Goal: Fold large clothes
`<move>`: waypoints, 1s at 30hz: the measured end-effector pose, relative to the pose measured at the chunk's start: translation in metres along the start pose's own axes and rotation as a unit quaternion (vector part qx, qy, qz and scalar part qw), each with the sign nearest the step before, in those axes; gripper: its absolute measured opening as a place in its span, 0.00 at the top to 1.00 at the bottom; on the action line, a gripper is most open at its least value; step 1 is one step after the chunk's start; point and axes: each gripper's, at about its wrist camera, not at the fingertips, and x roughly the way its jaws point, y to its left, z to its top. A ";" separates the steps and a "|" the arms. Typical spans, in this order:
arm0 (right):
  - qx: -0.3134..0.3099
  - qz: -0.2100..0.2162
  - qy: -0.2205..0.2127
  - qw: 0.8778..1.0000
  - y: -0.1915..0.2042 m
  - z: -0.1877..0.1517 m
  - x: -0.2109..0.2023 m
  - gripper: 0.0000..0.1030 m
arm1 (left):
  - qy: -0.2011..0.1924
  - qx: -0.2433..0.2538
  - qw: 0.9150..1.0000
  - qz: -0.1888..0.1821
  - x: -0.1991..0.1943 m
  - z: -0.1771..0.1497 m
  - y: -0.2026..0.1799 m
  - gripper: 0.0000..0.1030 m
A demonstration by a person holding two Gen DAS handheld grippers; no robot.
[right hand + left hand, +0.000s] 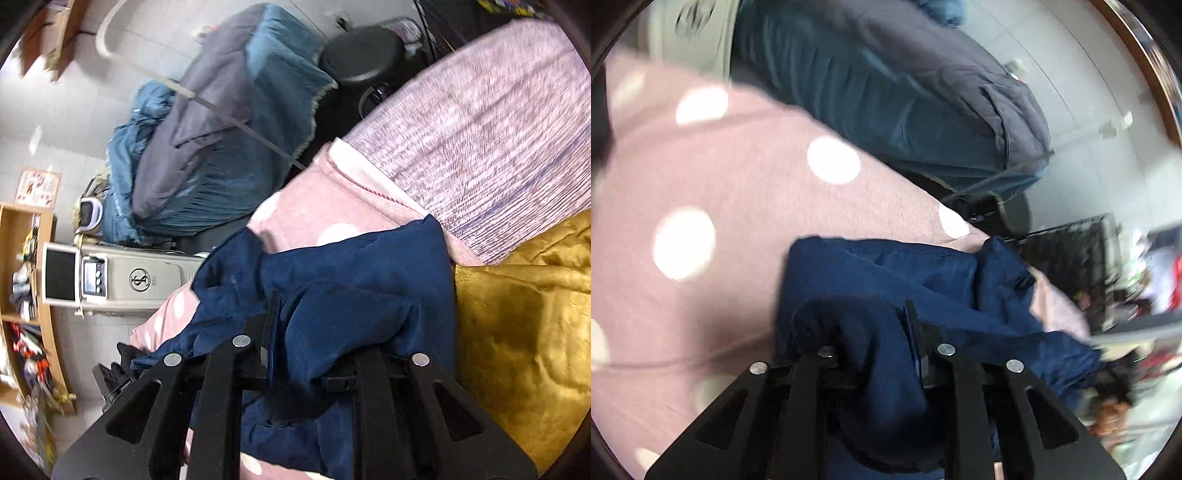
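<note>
A dark blue garment (pixel 923 273) lies bunched on a pink bedsheet with white dots (pixel 701 177). My left gripper (pixel 875 339) is shut on a fold of the blue garment, which drapes over and between its black fingers (pixel 916 325). In the right wrist view the same blue garment (pixel 351 266) is heaped on the pink dotted sheet (pixel 303 218). My right gripper (pixel 314 332) is shut on a bunch of it; cloth hides the right finger, the left finger (pixel 271 317) shows.
A teal and grey quilt pile (pixel 207 147) sits beyond the bed, also in the left wrist view (pixel 886 92). A mustard cloth (pixel 517 314) and a lilac knit blanket (pixel 480 129) lie at right. A beige heater (pixel 140 280), wooden shelf (pixel 22 258), black stool (pixel 358 55) stand nearby.
</note>
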 end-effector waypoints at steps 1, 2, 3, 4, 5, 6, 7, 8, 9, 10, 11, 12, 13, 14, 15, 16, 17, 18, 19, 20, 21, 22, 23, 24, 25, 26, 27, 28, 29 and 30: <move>0.015 0.003 0.006 1.000 -0.009 0.004 0.003 0.83 | 0.011 -0.029 0.999 -0.032 0.001 0.003 0.011 0.76; 0.040 0.012 0.014 0.999 -0.018 0.008 0.009 0.83 | 0.021 -0.055 0.996 -0.062 0.000 0.004 0.021 0.73; 0.064 0.025 0.020 0.997 -0.027 0.012 0.014 0.83 | 0.032 -0.082 0.991 -0.097 -0.003 0.005 0.031 0.72; 0.097 0.045 0.029 0.994 -0.039 0.015 0.018 0.82 | 0.038 -0.099 0.986 -0.127 -0.007 0.004 0.038 0.67; 0.118 0.059 0.033 0.991 -0.046 0.019 0.022 0.82 | 0.041 -0.118 0.979 -0.161 -0.013 0.004 0.046 0.61; 0.151 0.083 0.039 0.984 -0.057 0.021 0.025 0.81 | 0.041 -0.130 0.973 -0.186 -0.021 0.004 0.050 0.58; 0.171 0.100 0.042 0.979 -0.063 0.022 0.027 0.78 | 0.038 -0.133 0.971 -0.197 -0.028 0.005 0.054 0.54; 0.201 0.124 0.047 0.971 -0.071 0.023 0.029 0.75 | 0.032 -0.124 0.973 -0.192 -0.037 0.007 0.055 0.51; 0.225 0.144 0.050 0.962 -0.077 0.023 0.029 0.74 | 0.020 -0.103 0.980 -0.171 -0.049 0.009 0.053 0.50; 0.257 0.171 0.051 0.950 -0.083 0.023 0.028 0.67 | 0.000 -0.082 0.987 -0.140 -0.060 0.012 0.050 0.33; 0.271 0.187 0.049 0.943 -0.085 0.022 0.026 0.55 | -0.028 -0.059 0.993 -0.097 -0.072 0.013 0.046 0.15; 0.276 0.204 0.046 0.938 -0.084 0.022 0.022 0.50 | -0.058 -0.040 0.996 -0.061 -0.083 0.011 0.042 0.13; 0.271 0.213 0.041 0.938 -0.080 0.022 0.016 0.46 | -0.079 -0.018 0.996 -0.039 -0.094 0.010 0.038 0.13; 0.252 0.209 0.033 0.944 -0.074 0.023 0.007 0.43 | -0.077 -0.009 0.996 -0.036 -0.096 0.008 0.036 0.12; 0.229 0.194 0.025 0.954 -0.067 0.024 -0.002 0.43 | -0.071 -0.003 0.997 -0.033 -0.096 0.005 0.034 0.12; 0.183 0.155 0.012 0.971 -0.056 0.025 -0.014 0.42 | -0.061 0.009 0.998 -0.021 -0.092 -0.002 0.029 0.12; 0.151 0.123 0.002 0.981 -0.048 0.024 -0.022 0.42 | -0.056 0.020 0.998 -0.009 -0.088 -0.005 0.027 0.12; 0.106 0.076 -0.010 0.991 -0.038 0.022 -0.030 0.42 | -0.046 0.045 0.998 0.018 -0.079 -0.014 0.020 0.12; 0.046 0.011 -0.023 0.999 -0.025 0.017 -0.037 0.41 | -0.038 0.064 0.997 0.037 -0.071 -0.020 0.015 0.12; 0.005 -0.033 -0.030 0.999 -0.017 0.012 -0.039 0.41 | -0.026 0.087 0.994 0.060 -0.060 -0.029 0.009 0.12; -0.033 -0.073 -0.034 0.996 -0.010 0.006 -0.038 0.41 | -0.014 0.108 0.991 0.078 -0.047 -0.038 0.003 0.12; -0.073 -0.110 -0.035 0.991 -0.002 -0.001 -0.036 0.41 | -0.006 0.120 0.989 0.085 -0.041 -0.045 0.001 0.12; -0.104 -0.131 -0.033 0.985 0.003 -0.009 -0.031 0.41 | 0.006 0.138 0.986 0.097 -0.026 -0.055 -0.005 0.12; -0.127 -0.140 -0.026 0.982 0.006 -0.017 -0.025 0.42 | 0.012 0.146 0.984 0.104 -0.018 -0.058 -0.006 0.12; -0.145 -0.146 -0.018 0.978 0.007 -0.025 -0.019 0.48 | 0.019 0.159 0.981 0.113 -0.008 -0.063 -0.009 0.12; -0.160 -0.155 -0.009 0.975 0.008 -0.032 -0.011 0.58 | 0.019 0.177 0.976 0.124 0.002 -0.068 -0.016 0.15; -0.168 -0.173 -0.005 0.971 0.007 -0.036 -0.007 0.62 | 0.013 0.194 0.972 0.133 0.009 -0.071 -0.021 0.21; -0.171 -0.197 -0.003 0.965 0.005 -0.038 -0.001 0.74 | 0.011 0.201 0.969 0.140 0.012 -0.071 -0.024 0.38; -0.164 -0.216 0.001 0.963 0.000 -0.037 0.003 0.80 | 0.010 0.204 0.967 0.153 0.017 -0.068 -0.029 0.54; -0.146 -0.211 -0.001 0.967 -0.007 -0.035 0.002 0.81 | 0.009 0.194 0.968 0.159 0.021 -0.061 -0.031 0.58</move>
